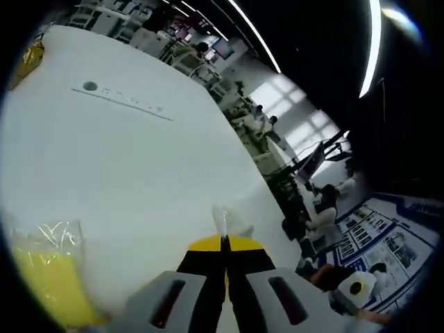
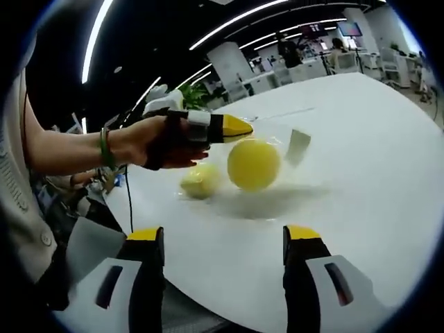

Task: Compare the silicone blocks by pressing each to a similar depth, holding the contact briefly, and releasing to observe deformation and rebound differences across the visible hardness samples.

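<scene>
In the right gripper view a hand holds my left gripper (image 2: 236,127), its yellow-tipped jaws shut on the top of a clear plastic bag (image 2: 295,144). A round yellow silicone ball (image 2: 254,164) hangs inside that bag, just above the white table (image 2: 361,159). A second, paler yellow piece (image 2: 200,182) lies on the table beside it, wrapped in clear plastic. My right gripper (image 2: 223,236) stands open nearer the table edge, apart from both. In the left gripper view my left gripper (image 1: 225,243) pinches a crumpled clear bag edge (image 1: 225,220). A yellow bagged piece (image 1: 41,270) lies at the lower left.
The white table (image 1: 125,159) carries a thin grey strip with a round dot (image 1: 90,87) far off. Its edge runs close to my right gripper's jaws. Desks, chairs and seated people (image 1: 322,205) fill the room beyond, and a person's sleeve (image 2: 21,208) is at the left.
</scene>
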`<state>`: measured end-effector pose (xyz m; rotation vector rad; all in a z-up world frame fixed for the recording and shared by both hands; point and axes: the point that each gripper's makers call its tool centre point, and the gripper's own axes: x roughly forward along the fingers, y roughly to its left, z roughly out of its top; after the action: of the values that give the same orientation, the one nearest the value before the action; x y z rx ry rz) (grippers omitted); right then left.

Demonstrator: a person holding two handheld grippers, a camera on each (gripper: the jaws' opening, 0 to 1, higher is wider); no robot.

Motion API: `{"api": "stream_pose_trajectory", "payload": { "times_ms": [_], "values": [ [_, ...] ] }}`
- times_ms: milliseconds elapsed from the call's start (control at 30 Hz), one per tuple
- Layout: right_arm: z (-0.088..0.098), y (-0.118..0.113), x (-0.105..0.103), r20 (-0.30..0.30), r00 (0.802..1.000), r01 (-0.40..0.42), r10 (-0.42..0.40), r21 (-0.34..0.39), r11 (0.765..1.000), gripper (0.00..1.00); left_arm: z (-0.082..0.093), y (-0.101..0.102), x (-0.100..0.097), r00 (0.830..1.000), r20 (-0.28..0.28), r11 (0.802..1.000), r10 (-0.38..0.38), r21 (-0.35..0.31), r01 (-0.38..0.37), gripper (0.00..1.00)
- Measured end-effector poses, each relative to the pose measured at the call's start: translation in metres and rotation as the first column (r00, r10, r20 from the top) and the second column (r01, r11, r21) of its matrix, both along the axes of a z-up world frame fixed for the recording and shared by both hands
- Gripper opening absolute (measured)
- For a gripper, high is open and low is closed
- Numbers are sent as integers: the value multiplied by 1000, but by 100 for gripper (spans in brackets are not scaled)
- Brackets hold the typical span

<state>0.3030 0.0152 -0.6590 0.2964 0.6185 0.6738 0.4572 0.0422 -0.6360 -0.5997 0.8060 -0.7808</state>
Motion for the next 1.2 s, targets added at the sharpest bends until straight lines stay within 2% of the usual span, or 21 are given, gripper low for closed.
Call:
{"api": "stream_pose_trajectory", "payload": {
  "times_ms": [200,333,433,533,600,767,967,1033,1200],
  "values": [
    [16,-10,-6,47,998,30,-29,-23,999,68,21,-8,-25,994,76,996,-83,34,81,0],
    [24,-12,-10,70,997,37,-34,-35,999,68,28,-8,-34,991,89,994,-103,45,100,0],
    [31,-12,-12,86,996,35,-31,-44,998,68,38,-7,-40,990,91,995,-104,21,102,0],
    [40,-10,-12,109,994,29,-23,-54,998,68,49,-3,-46,987,118,994,-110,21,108,0],
    [47,-8,-11,126,992,21,-13,-63,998,69,57,1,-51,981,150,993,-121,32,117,0],
    [63,-2,-7,171,985,2,13,-87,996,70,76,19,-57,976,184,993,-118,32,114,0],
    [74,10,-4,198,978,-44,66,-115,992,72,91,38,-65,972,209,995,-104,35,99,0],
    [79,16,-3,208,974,-68,93,-123,990,72,96,45,-67,976,196,996,-91,8,92,0],
    [93,33,8,246,952,-141,183,-178,974,74,110,61,-73,972,214,995,-95,12,95,0]
  ]
}}
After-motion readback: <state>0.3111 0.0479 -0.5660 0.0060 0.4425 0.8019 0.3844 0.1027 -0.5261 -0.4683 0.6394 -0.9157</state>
